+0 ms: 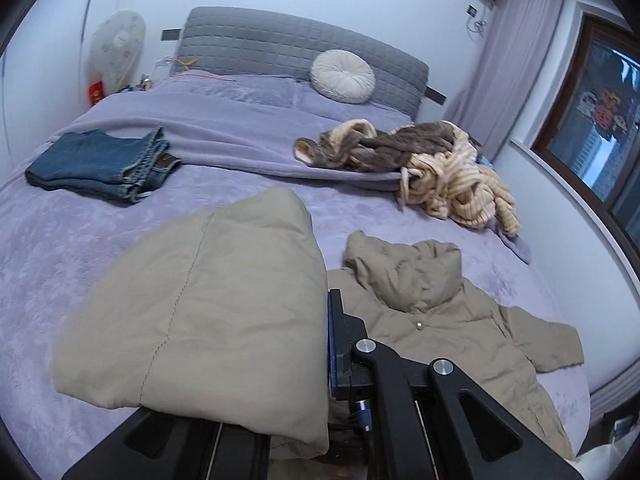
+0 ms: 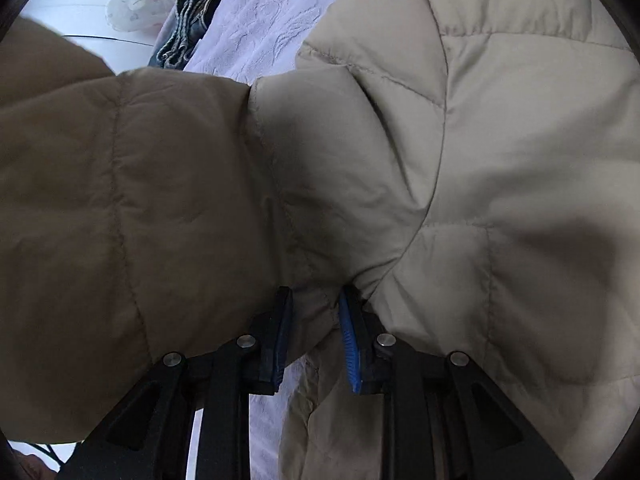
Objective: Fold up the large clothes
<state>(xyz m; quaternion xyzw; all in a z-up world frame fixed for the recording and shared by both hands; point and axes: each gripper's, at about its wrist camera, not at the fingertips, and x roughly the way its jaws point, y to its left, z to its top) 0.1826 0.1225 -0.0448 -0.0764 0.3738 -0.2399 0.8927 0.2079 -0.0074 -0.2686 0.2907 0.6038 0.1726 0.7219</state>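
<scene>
- My left gripper (image 1: 326,364) is clamped shut on a fold of the beige puffer jacket (image 1: 440,320); only one dark finger shows in its own view, the other hidden under the lifted quilted panel (image 1: 192,312) that drapes over it.
- My right gripper (image 2: 314,332) has its blue pads (image 2: 350,344) closed in on a bunched ridge of the same jacket (image 2: 360,160), and the fabric between them looks pinched, so I take it as a grip.
- The jacket lies on the near part of the lavender bed (image 1: 80,240), its hood (image 1: 404,272) crumpled toward the headboard (image 1: 300,44) and one short sleeve (image 1: 548,340) spread out to the window side.
- As I judge it, I am carrying one side of the jacket over its middle; to do that well I should keep both grips level, hold the padded edge taut between them, and lay it down flat, not dropped in a heap.
- Puffy filling springs back, so I would press the fold before letting go.
- Farther up the bed from the jacket, folded jeans (image 1: 104,164) lie to one side, and a brown and cream heap of unfolded clothes (image 1: 416,164) to the other, nearer the window.
</scene>
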